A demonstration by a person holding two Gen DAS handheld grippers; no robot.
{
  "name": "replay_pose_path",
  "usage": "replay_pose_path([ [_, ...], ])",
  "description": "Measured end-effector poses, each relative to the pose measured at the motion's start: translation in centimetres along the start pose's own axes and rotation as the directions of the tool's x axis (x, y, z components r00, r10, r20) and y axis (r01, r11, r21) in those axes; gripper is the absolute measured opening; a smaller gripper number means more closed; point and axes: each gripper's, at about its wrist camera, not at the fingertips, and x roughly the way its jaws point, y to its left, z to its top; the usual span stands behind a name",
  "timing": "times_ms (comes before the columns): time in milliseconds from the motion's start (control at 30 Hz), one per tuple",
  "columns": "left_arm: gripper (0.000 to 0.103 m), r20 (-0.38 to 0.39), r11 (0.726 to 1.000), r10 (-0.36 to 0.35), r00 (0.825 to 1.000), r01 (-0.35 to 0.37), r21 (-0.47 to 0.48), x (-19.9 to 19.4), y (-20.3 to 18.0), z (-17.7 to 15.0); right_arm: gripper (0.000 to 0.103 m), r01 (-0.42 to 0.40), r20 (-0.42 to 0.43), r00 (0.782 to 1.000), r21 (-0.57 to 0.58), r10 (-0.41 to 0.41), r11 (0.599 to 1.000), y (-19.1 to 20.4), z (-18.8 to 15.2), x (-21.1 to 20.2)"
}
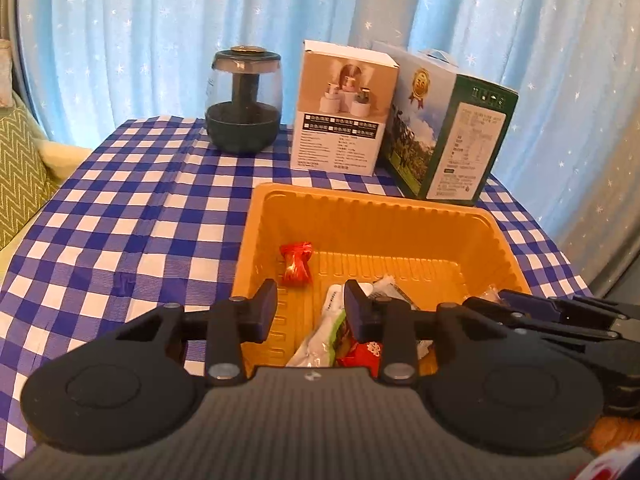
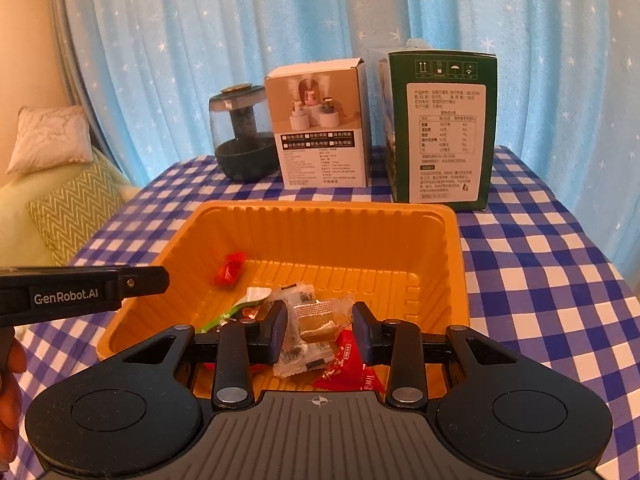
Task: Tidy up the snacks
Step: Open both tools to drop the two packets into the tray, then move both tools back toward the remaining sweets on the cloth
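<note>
An orange plastic tray sits on the blue checked tablecloth and holds several snacks. A red twisted candy lies at its left. A green-white packet and a red packet lie at the near side. My left gripper is open and empty above the tray's near edge. My right gripper is open above the tray, its fingers either side of a clear-wrapped brown snack lying on other packets. A red packet lies below it.
A dark glass humidifier, a white product box and a green carton stand behind the tray. Blue star curtain behind. A sofa with a green zigzag cushion is at left. The left gripper shows in the right wrist view.
</note>
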Motion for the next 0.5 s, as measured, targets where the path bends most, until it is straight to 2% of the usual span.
replay_pose_path([
  [333, 0.033, 0.005, 1.000, 0.009, 1.000, -0.009, -0.008, -0.26, 0.52, -0.16, 0.037, -0.064, 0.035, 0.997, 0.055, 0.062, 0.996, -0.01, 0.26, -0.20],
  [400, 0.033, 0.006, 1.000, 0.014, 1.000, -0.014, -0.009, -0.32, 0.70, -0.22, 0.048, -0.095, 0.031, 0.995, 0.084, 0.093, 0.992, -0.19, 0.29, 0.05],
  [433, 0.033, 0.007, 1.000, 0.019, 1.000, -0.019, -0.009, -0.36, 0.76, -0.26, 0.061, -0.092, 0.031, 0.996, 0.100, 0.089, 0.991, -0.29, 0.33, 0.09],
  [467, 0.034, 0.007, 1.000, 0.024, 1.000, -0.024, -0.009, -0.38, 0.84, -0.31, 0.068, -0.085, 0.038, 0.996, 0.111, 0.081, 0.990, -0.52, 0.36, 0.00],
  [500, 0.034, 0.006, 1.000, 0.024, 1.000, -0.024, -0.010, -0.39, 0.92, -0.33, 0.068, -0.085, 0.047, 0.996, 0.122, 0.080, 0.989, -0.72, 0.42, -0.14],
])
